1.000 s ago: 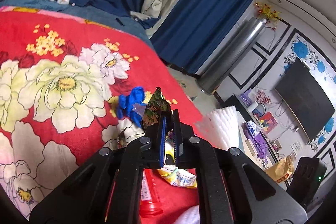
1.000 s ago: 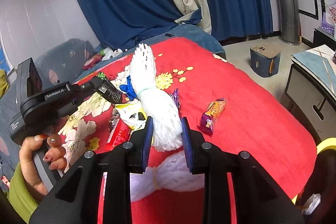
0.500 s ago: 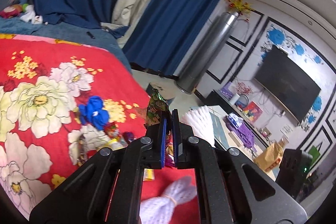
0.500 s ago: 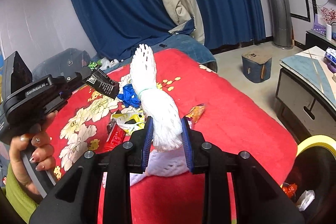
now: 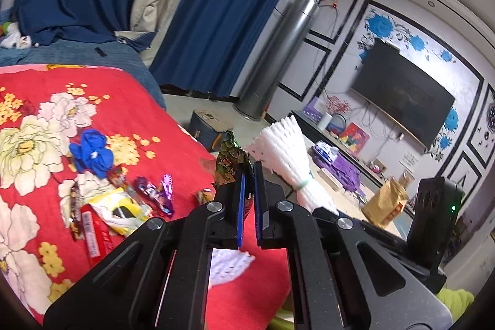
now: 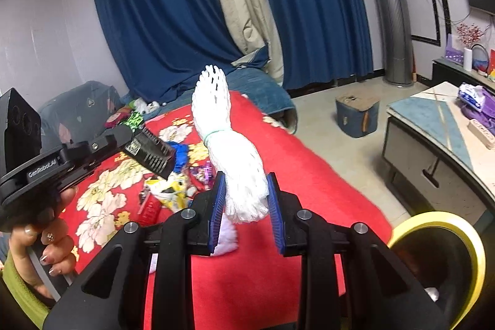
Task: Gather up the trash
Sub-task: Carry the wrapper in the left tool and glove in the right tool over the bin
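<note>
White foam-net bundle w/ green band [image 6: 230,156]: clamped between the blue pads of the right tool [image 6: 246,207], standing upright above the bed, fanned top pointing toward the curtains. Same bundle seen in left wrist view [image 5: 289,156], just right of the left tool. Green-patterned foil wrapper [image 5: 230,160]: pinched in the left tool [image 5: 247,203], jaws closed tight on it, wrapper sticking up past the fingertips. Left tool also visible in right wrist view [image 6: 145,152], held by a hand [image 6: 46,246] w/ a yellow-green sleeve. Red floral blanket [image 5: 40,119] on the bed carried the remaining litter, approx. in one cluster: crumpled blue wrapper [image 5: 91,152], purple candy wrappers [image 5: 157,190], yellow-and-white packet [image 5: 123,211], red tube-shaped wrapper [image 5: 92,234]. A second white foam net [image 5: 229,265] lay on the blanket beneath the tools. Yellow-rimmed dark bin [image 6: 439,262]: at lower right beside the bed, near the right tool. Background: blue curtains [image 6: 161,20], beige curtain, silver column-shaped unit [image 5: 278,57], wall TV [image 5: 402,95].
</note>
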Motion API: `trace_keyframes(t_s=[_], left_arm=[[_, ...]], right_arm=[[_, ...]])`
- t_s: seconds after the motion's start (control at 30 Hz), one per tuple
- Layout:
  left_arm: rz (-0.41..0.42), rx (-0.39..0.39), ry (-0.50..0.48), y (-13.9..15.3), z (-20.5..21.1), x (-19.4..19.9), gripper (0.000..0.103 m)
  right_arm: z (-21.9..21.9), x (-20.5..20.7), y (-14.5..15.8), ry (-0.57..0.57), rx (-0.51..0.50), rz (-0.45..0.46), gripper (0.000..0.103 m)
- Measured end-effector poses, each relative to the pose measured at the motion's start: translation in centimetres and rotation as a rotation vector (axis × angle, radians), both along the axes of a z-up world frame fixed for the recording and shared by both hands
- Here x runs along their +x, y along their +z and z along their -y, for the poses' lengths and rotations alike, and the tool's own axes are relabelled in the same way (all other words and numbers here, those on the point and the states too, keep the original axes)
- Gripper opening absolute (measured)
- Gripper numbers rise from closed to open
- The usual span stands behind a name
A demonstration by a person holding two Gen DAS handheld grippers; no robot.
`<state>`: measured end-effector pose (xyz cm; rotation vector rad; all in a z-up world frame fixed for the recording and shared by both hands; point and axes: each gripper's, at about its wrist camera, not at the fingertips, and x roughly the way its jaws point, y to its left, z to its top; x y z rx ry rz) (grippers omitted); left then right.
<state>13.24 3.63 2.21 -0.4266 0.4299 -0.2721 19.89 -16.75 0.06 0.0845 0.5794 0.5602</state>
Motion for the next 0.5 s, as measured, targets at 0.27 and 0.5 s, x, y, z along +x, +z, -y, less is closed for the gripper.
trace_keyframes(t_s=[0.27,0.5], left_arm=[[-0.007,0.028,-0.061,-0.2,2.6,0.0,0.002],[-0.017,0.059,-0.118,-0.8,5.2,0.2,0.002]], right_arm=[[2.9,-0.2,-0.9,-0.042,-0.025,-0.007,0.026],[5.2,-0.9,-1.2,-0.075,-0.032,-0.008,0.026]])
